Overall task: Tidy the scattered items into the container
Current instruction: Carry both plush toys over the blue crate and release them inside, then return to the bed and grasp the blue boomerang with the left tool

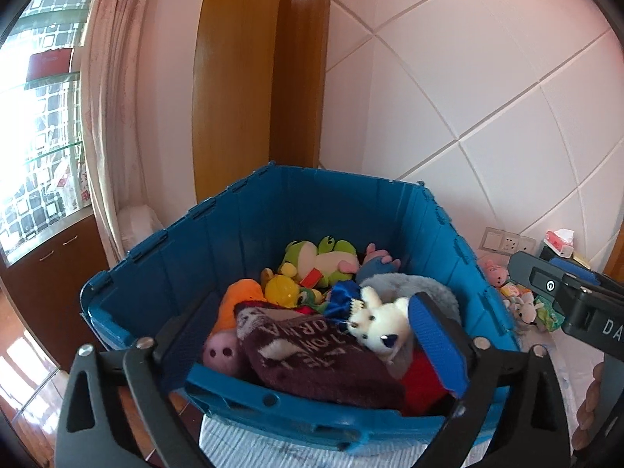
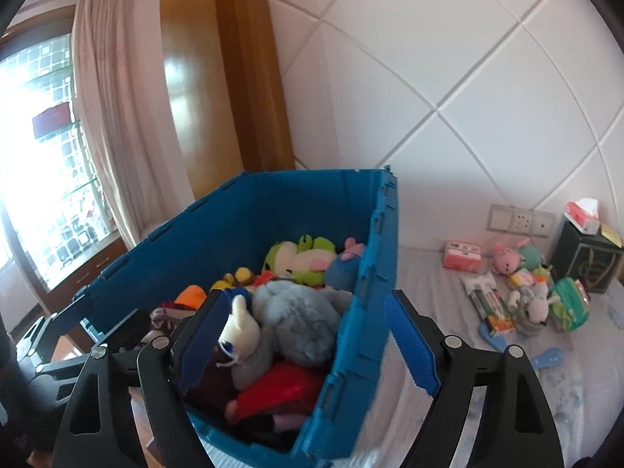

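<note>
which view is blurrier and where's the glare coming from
Right wrist view is softer: the blue bin edge and the toys on the bed smear slightly; the left wrist view is crisper on the white plush. Glare comes from the window, blown out at the left of both views. Fisheye bends the wall seams in both.

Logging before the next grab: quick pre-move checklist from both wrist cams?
1. Left claw open, empty: ok.
2. Right claw open, empty: ok.
3. Blue bin upright on the bed: ok.
4. Room left in bin: not ok, toys heaped high, white plush dog on top.
5. Items still outside: not ok, small toys and packets lie on the bed right of the bin.
6. Path from right claw to them: cannot tell.
</note>
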Tool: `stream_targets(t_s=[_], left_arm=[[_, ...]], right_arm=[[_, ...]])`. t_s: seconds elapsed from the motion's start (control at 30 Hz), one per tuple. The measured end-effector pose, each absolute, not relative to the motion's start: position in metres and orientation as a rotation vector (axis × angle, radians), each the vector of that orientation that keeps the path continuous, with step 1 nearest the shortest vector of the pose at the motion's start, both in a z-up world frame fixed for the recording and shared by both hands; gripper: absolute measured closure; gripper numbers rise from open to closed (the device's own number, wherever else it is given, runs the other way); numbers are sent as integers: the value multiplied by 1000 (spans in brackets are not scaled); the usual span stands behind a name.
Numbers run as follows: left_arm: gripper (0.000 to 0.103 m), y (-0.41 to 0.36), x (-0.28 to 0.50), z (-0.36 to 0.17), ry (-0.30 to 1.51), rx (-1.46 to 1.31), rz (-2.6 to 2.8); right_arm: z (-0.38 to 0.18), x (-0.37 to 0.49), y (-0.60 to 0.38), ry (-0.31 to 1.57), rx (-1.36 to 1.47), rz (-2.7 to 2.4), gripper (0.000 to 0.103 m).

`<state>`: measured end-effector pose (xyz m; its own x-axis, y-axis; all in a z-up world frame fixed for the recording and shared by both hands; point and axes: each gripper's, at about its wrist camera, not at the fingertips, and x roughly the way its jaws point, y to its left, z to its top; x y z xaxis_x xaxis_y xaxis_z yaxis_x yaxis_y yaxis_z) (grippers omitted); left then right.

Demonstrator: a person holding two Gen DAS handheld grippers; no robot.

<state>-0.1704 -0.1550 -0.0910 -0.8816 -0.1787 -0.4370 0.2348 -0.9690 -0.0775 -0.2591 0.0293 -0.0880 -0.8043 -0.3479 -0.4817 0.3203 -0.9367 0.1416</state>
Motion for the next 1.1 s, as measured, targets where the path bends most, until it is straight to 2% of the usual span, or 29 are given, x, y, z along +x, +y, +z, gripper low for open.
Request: stream_targets(t_s=[0.33, 0.67, 1.0, 1.1], left_arm=[[3, -100, -154, -72, 198, 550, -3011], [3, 26, -162, -64, 115, 564, -3203], [3, 175, -201, -107, 95, 734, -3104], [3, 206, -213, -125, 88, 826, -3075]], right_arm=[[-81, -232, 118, -183, 732, -2858, 20], [-84, -201, 257, -319, 736, -3002, 20], [-137, -201, 426, -353, 853, -3008, 17], [-154, -205, 474, -413, 944, -3008, 17]])
